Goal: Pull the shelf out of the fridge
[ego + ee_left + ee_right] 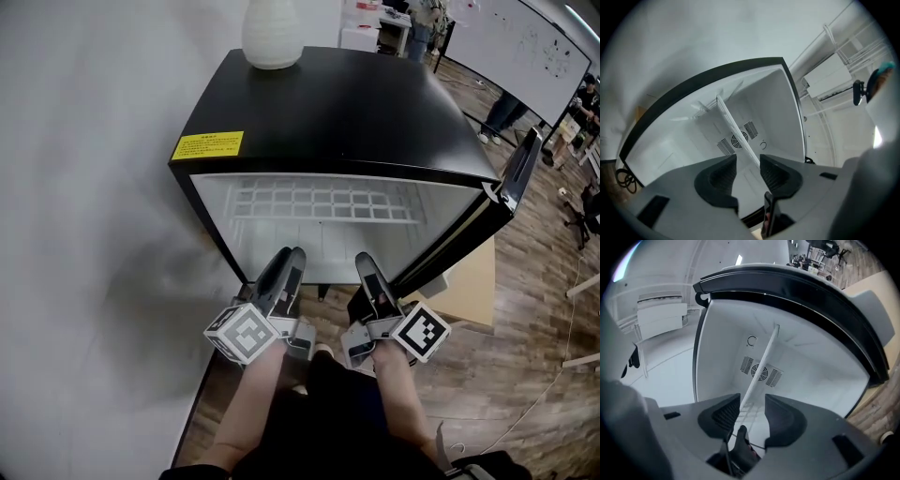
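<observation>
I see a small black fridge with a white interior, its door open at the right. The white wire shelf is inside, spanning the cavity from wall to wall. My left gripper and right gripper hover side by side at the front of the opening. Both have their jaws apart and clamp nothing. In each gripper view the shelf's thin edge shows in the gap between the jaws, and the pads are not pressing on it. A white ribbed vase stands on top of the fridge.
</observation>
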The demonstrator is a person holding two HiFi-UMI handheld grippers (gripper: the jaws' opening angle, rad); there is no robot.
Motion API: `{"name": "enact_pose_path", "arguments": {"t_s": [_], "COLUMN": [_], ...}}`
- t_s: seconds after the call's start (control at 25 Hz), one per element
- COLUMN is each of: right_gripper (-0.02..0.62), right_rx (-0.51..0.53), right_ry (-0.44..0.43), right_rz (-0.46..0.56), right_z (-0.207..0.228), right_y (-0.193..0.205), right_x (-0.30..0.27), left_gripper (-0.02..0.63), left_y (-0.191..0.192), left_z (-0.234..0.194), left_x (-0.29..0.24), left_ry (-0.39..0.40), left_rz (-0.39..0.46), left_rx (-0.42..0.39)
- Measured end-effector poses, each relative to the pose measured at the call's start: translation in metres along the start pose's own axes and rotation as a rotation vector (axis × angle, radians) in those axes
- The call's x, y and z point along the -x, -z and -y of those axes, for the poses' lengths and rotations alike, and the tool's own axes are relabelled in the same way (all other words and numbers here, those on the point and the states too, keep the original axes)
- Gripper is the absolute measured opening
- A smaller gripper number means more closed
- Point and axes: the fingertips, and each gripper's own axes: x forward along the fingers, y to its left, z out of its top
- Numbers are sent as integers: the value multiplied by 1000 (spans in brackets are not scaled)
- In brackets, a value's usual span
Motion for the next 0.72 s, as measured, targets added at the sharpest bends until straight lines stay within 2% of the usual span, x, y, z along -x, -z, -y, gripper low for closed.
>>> {"name": "enact_pose_path", "arguments": {"t_s": [0.12, 0.28, 0.48, 0.72], "right_gripper": [147, 150, 150, 150], "right_rx": [-6, -5, -56, -116], "right_ry": [-42, -68, -59, -63], "right_rz": [-11, -23, -11, 3], "right_z": [-6, -7, 4, 15], "right_y": [-5, -10, -18, -33], "right_x": [-14, -29, -40, -52], "left_gripper": [179, 201, 206, 206], "left_y": [-6, -11, -21, -32], "left_z": [-3, -12, -3, -11], "left_x": [-12, -28, -48, -60], "left_ry": [11, 12, 39, 30], "left_rz": [22, 50, 94, 136], "left_rx": [37, 44, 141, 169]}}
